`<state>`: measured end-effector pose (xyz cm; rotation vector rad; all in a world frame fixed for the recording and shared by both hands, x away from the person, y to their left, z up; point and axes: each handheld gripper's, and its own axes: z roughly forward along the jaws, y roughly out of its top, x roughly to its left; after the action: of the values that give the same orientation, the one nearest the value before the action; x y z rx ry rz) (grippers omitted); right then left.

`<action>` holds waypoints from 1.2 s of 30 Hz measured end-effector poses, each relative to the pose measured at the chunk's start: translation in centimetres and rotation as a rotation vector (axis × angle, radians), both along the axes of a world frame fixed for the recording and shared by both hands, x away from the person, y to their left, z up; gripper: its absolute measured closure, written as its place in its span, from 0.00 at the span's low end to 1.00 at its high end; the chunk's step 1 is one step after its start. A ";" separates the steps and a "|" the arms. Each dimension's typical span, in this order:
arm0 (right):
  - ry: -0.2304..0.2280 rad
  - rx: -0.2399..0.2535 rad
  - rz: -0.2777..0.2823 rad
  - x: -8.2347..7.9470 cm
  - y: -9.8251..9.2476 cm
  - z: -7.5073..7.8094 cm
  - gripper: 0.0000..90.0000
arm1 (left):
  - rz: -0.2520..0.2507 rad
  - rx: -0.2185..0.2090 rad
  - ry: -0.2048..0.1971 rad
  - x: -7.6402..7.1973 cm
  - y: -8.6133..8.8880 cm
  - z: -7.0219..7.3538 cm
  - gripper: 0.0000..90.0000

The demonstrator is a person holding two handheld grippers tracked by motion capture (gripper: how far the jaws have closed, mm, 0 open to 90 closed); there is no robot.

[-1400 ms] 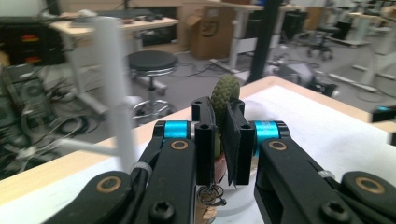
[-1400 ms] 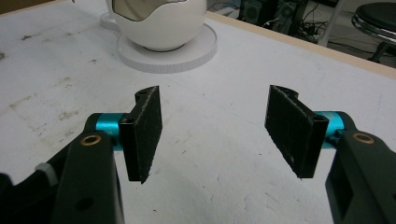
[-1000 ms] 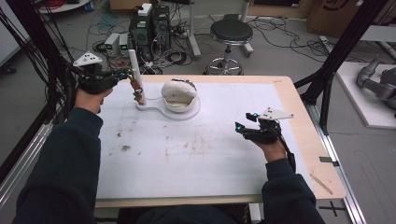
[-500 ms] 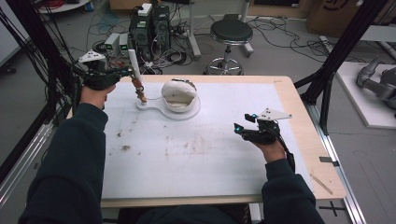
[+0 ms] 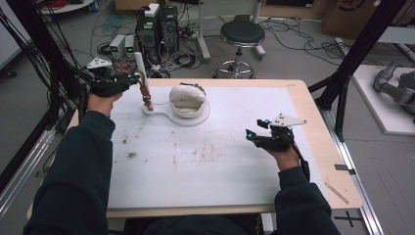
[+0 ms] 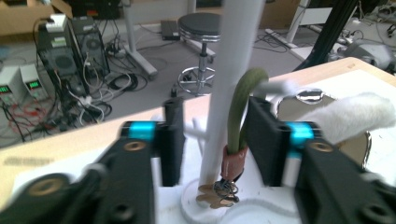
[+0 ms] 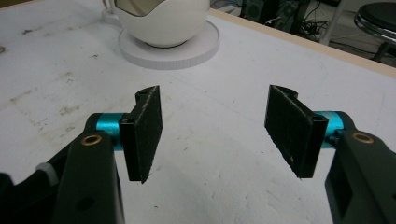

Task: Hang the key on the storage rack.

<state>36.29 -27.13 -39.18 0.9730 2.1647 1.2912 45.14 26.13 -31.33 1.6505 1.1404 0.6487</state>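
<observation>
Left claw (image 6: 212, 140) has just spread, pads straddling the white post (image 6: 229, 88) and green hook (image 6: 243, 112) — withdraw straight back. Right claw (image 7: 219, 130) rests spread, empty.

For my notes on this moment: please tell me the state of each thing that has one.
Left tongs: jaws just opened, around the white post and the hook, not pressing.
Right tongs: open, empty.
White post: upright on its base.
Green hook: hanging beside the post.
White egg-shaped shell: open-fronted, on its round stand.
</observation>
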 end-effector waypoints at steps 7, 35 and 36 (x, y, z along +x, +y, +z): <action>-0.019 -0.045 -0.030 -0.2 -0.5 0.0 0.40 | -0.034 -0.077 -0.062 -3.9 1.2 -3.0 0.32; 0.018 -0.088 -0.110 0.1 -3.3 -0.5 0.24 | -0.143 -0.055 -0.118 -9.4 -1.3 -9.3 0.25; 0.014 -0.093 -0.108 0.1 -3.3 -0.5 0.24 | -0.146 -0.053 -0.117 -9.4 -1.3 -9.3 0.25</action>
<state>36.37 -30.42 -39.68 1.0484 2.1310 1.1269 35.72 24.79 -40.67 1.6122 0.9364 0.6078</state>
